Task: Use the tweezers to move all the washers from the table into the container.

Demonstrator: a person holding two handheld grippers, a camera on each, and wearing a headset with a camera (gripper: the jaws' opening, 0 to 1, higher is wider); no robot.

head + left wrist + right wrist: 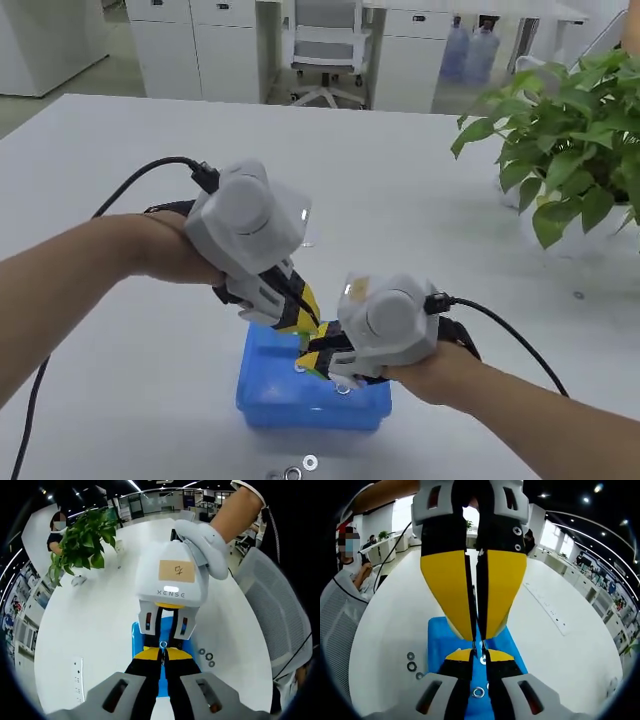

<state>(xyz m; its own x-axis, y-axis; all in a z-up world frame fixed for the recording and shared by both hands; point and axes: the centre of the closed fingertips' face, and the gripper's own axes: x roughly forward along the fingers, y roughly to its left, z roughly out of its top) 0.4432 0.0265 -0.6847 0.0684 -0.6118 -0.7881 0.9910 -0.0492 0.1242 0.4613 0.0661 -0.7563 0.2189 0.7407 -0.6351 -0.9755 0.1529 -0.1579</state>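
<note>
Two grippers meet tip to tip above a blue container point(310, 405). My left gripper point(297, 308) comes down from the upper left, shut on thin tweezers point(474, 605) that run between its yellow pads point(447, 585). The tweezers' tip carries a small washer point(163, 644), which sits between the tips of my right gripper point(322, 357). The right jaws stand nearly together around that tip. One washer point(478, 692) lies inside the container point(437, 640). A few more washers point(298, 467) lie on the white table point(120, 350), in front of the container.
A potted green plant point(565, 140) stands at the table's right. Black cables trail from both grippers across the table point(85, 625). Loose washers point(411, 666) lie left of the container in the right gripper view. An office chair and cabinets stand beyond the far edge.
</note>
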